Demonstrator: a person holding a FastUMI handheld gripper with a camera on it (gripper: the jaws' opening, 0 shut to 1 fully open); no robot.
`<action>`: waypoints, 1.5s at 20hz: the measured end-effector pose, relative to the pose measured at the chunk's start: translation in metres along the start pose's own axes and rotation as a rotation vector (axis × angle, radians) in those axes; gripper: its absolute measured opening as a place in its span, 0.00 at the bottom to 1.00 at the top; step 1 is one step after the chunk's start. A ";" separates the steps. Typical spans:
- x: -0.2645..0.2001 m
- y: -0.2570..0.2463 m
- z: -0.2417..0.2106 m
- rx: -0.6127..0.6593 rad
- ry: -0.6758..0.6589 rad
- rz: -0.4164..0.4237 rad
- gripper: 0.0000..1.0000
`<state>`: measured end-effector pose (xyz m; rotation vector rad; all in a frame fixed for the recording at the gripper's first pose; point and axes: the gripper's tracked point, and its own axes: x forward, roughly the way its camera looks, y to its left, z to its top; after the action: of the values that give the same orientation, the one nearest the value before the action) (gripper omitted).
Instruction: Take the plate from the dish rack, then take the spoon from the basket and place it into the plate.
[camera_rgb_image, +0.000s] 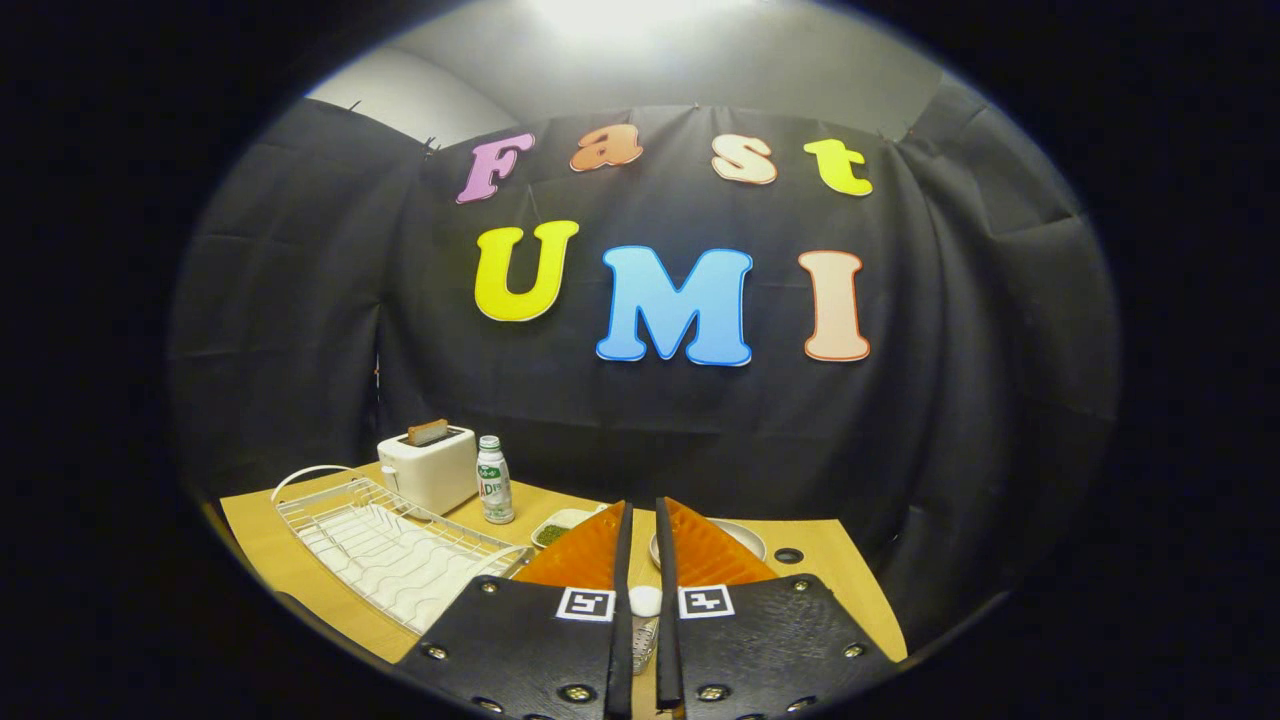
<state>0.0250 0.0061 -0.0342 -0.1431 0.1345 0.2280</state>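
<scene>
My gripper (643, 506) is held low over the wooden table (300, 570), its fingers drawn close with only a narrow slit between them. In that slit, near the finger bases, sits a small white rounded piece, which looks like the spoon (645, 600); both fingers press on it. Just below it a bit of metal mesh shows, likely the basket (645, 645). The pale round plate (745, 537) lies flat on the table just beyond the fingertips, mostly hidden by the right finger. The white wire dish rack (390, 545) stands to the left with nothing in it.
A white toaster (430, 470) with a slice of bread in it stands at the back left, and a small green-labelled bottle (493, 480) next to it. A small white dish of green bits (558, 528) lies left of the fingertips. A dark round hole (788, 555) marks the table at right.
</scene>
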 end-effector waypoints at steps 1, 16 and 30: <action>-0.005 0.004 0.004 -0.002 0.003 0.000 0.09; -0.078 0.041 -0.012 0.011 0.102 -0.042 0.09; -0.076 0.081 -0.074 0.054 0.253 0.037 0.09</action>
<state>-0.0762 0.0564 -0.1055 -0.1152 0.3951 0.2427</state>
